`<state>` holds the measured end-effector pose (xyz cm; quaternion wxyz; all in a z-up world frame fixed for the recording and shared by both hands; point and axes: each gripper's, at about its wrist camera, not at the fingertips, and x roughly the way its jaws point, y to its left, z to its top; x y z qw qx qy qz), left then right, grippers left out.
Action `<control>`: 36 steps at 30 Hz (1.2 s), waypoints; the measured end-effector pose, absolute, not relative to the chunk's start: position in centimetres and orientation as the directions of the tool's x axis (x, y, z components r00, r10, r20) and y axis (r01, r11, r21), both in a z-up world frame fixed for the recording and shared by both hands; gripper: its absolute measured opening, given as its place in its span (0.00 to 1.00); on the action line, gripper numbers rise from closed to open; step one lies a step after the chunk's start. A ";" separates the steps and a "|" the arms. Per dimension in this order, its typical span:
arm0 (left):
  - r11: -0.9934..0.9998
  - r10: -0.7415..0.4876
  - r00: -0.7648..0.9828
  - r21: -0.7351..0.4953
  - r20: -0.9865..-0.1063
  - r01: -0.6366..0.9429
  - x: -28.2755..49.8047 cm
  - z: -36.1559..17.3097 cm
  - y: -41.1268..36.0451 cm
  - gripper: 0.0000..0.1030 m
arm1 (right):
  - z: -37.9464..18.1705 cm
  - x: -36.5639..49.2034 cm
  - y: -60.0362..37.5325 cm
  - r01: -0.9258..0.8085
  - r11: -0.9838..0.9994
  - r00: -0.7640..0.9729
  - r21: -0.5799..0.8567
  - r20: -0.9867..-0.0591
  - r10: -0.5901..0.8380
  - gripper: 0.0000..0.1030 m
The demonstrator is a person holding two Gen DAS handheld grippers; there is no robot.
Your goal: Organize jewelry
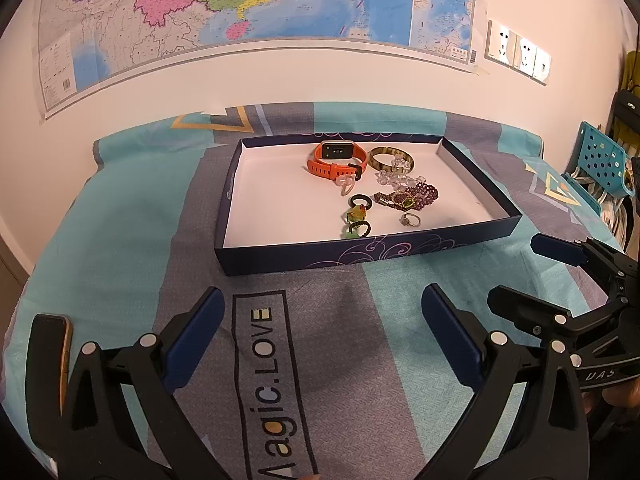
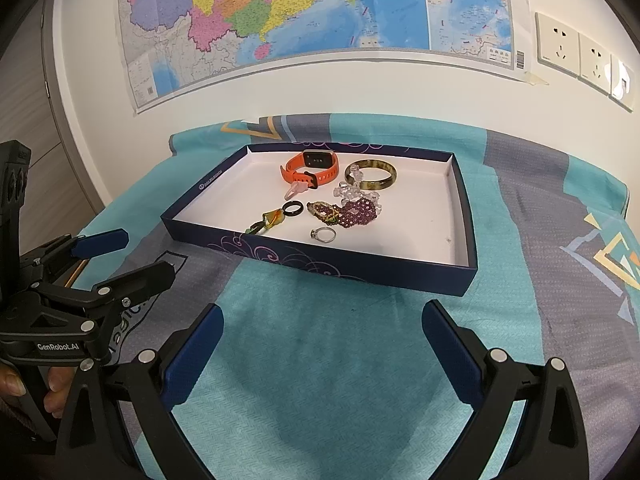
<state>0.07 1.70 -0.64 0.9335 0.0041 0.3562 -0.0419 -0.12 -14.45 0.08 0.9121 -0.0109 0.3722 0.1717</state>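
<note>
Shallow navy box lid [image 1: 360, 258] on a patterned bedsheet [image 1: 120, 220], holding the jewelry: orange smartwatch [image 1: 336, 158] at its far wall, bangle [image 1: 390, 158] beside it, purple bead bracelet [image 1: 408, 196] mid-tray, silver ring [image 1: 411, 220] nearer the front wall. Left gripper [image 1: 322, 328] and right gripper [image 2: 322, 336] hover before the lid, jaws spread wide, holding nothing.

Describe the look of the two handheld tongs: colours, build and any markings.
Both the left tongs and the right tongs are matte black frames with angular linkage arms, round silver pivot pins and flat dark blue textured pads. The left one reads "GenRobot.AI" in white in the right wrist view; the right one shows "UAS" lettering in the left wrist view. No cables or sleeves show.
</note>
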 end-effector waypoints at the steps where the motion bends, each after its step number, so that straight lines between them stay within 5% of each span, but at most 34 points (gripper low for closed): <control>1: 0.996 -0.076 0.742 -0.023 -0.666 0.082 0.1 -0.6 1.7 0.94 | 0.1 -0.1 -14.5 -0.320 0.941 0.665 0.108 -0.682 0.304 0.93; 36: 0.996 -0.077 0.735 -0.023 -0.673 0.083 0.3 -1.0 1.5 0.94 | -0.2 0.2 -14.7 -0.316 0.942 0.659 0.113 -0.689 0.303 0.93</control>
